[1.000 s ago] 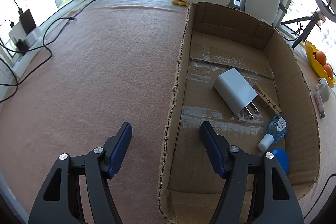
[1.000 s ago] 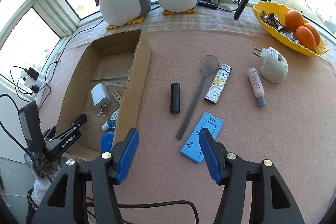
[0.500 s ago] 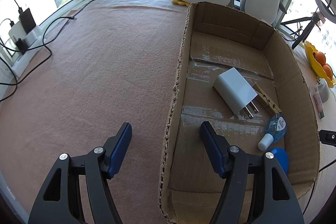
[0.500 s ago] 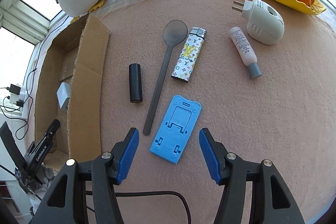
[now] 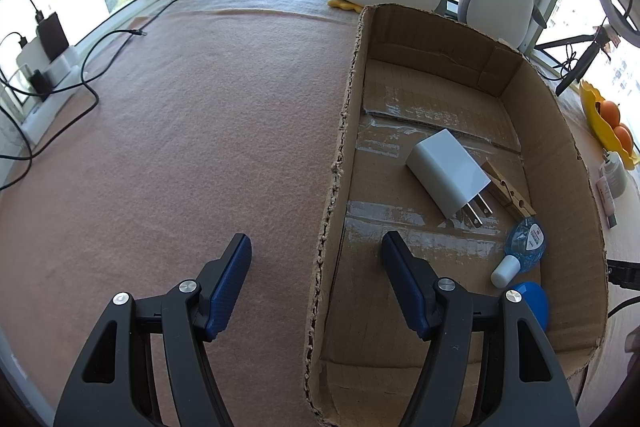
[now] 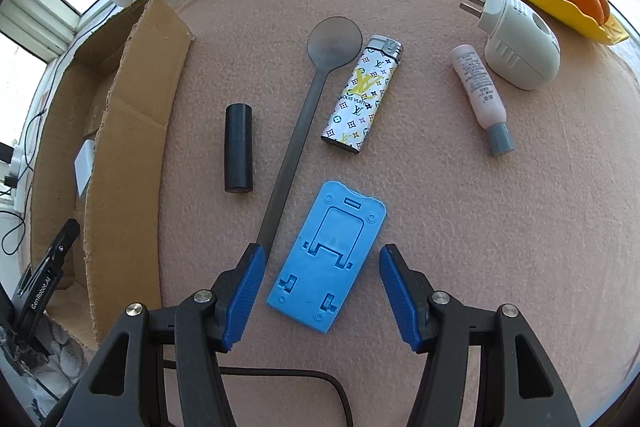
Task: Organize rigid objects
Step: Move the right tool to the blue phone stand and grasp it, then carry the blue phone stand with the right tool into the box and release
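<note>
Sunny window nook, pink felt table [image 6: 480, 227] with a cardboard box [image 5: 560, 131] on it. The right gripper [image 6: 322, 289] hangs jaws apart around the blue phone stand [image 6: 326, 255], not touching, so that's the next pick I'd guess: lower, squeeze, carry it over. The left gripper [image 5: 316, 267] straddles the box wall, unclenched.

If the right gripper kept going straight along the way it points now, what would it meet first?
Most likely the blue phone stand, which lies flat on the pink felt between the open fingers of the right gripper. The grey spoon handle passes just beside the left fingertip, so it might be brushed too.
</note>
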`<state>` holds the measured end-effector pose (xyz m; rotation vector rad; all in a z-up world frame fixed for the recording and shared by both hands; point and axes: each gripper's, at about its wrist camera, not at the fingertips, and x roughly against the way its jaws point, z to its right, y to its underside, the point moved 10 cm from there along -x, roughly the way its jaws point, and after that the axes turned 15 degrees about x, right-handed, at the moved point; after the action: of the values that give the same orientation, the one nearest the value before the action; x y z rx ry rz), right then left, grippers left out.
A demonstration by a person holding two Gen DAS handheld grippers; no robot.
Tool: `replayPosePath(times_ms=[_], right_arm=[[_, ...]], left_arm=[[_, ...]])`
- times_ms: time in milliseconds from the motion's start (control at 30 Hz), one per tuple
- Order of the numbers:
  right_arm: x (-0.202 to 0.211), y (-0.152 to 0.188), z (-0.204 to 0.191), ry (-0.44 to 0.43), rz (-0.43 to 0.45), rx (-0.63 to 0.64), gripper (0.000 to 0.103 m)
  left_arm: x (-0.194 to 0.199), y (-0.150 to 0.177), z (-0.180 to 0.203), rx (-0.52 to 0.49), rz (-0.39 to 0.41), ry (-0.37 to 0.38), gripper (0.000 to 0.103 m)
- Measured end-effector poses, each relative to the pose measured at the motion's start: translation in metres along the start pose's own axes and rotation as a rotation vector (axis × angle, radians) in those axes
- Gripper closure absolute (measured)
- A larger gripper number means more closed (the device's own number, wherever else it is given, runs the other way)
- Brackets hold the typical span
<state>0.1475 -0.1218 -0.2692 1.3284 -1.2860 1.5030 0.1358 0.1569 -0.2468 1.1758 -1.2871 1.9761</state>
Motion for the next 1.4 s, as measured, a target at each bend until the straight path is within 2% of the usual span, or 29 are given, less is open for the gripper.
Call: replayPosePath(times_ms=[333,633,933,1033,1233,1400], right_arm=[[-0.005,-0.002,-0.002,0.076,-0.008,0.107,0.049],[-0.004,-0.001,0.013,0.078,-0.006,0.124,0.07],[0.005,0.004,0.036,0.076,0.05,0.082,0.07],[0.018,0.021,0.031,0.072,0.079,0.077,0.07],[0.04,0.008,0.015,0.099,0.151,0.118,0.07],[0.051,-0.022,-0.001,0.105,0.199,0.149,0.07]], left_arm=[[0.0,0.0,0.0,0.003,0.0,0.004,0.034],[0.0,0.001,-0.001,0.006,-0.001,0.005,0.034],[0.0,0.001,-0.001,0.004,0.001,0.003,0.034],[0.0,0.001,-0.001,0.002,0.001,0.0,0.034],[0.0,0.0,-0.001,0.001,0.002,-0.002,0.034],[0.0,0.0,-0.001,0.001,0.002,-0.002,0.034]])
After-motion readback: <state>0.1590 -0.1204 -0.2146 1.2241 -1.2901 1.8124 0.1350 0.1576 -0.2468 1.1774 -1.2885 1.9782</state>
